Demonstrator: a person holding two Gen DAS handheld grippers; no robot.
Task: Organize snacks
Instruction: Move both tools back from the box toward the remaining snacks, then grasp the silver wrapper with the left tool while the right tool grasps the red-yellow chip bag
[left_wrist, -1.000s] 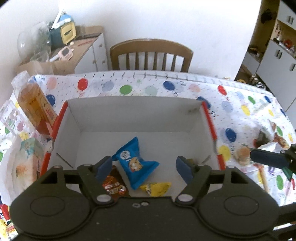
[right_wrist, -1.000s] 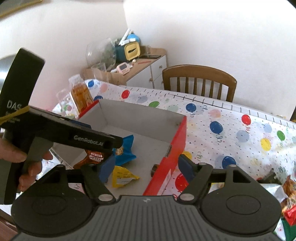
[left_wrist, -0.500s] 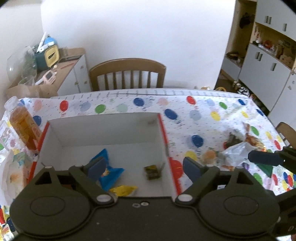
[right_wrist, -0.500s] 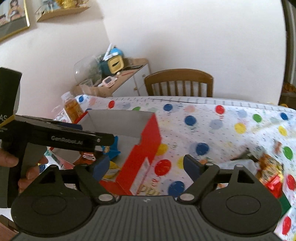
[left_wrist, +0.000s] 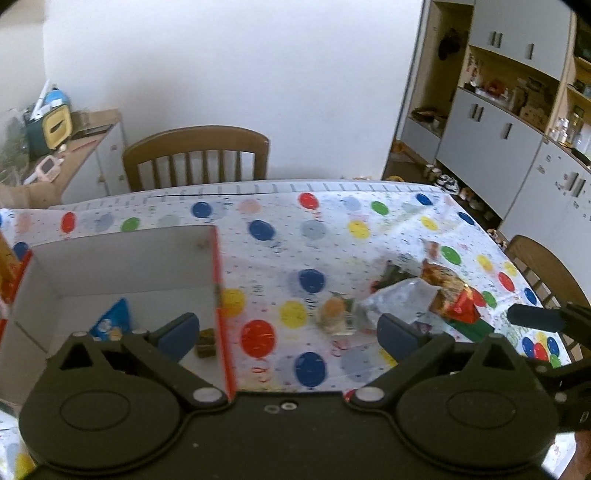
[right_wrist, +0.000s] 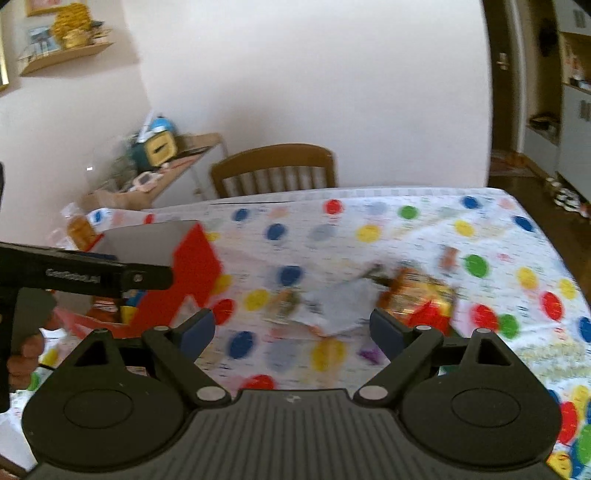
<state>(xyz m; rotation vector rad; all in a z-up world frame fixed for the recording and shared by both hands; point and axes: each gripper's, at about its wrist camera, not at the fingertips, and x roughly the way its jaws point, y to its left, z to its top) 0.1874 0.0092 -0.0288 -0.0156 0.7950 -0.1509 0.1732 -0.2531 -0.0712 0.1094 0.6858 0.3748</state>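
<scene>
A red-sided cardboard box (left_wrist: 218, 280) with a white inside stands at the left of the table; it also shows in the right wrist view (right_wrist: 195, 258). In it lie a blue snack packet (left_wrist: 112, 319) and a small dark packet (left_wrist: 206, 341). A pile of loose snacks lies on the dotted tablecloth to the right: a clear bag (left_wrist: 399, 299), an orange and red packet (left_wrist: 454, 291) and a small round snack (left_wrist: 334, 312). The pile also shows in the right wrist view (right_wrist: 417, 295). My left gripper (left_wrist: 288, 332) is open and empty above the box's right wall. My right gripper (right_wrist: 291, 328) is open and empty, in front of the pile.
A wooden chair (left_wrist: 195, 155) stands behind the table, another chair (left_wrist: 546, 269) at the right. A side cabinet (left_wrist: 88, 147) with clutter stands at the back left. Grey cupboards (left_wrist: 498, 129) line the right wall. A drink bottle (right_wrist: 79, 227) stands left of the box.
Both grippers have swung right, from over the box toward the snack pile. Both stay open and empty.
</scene>
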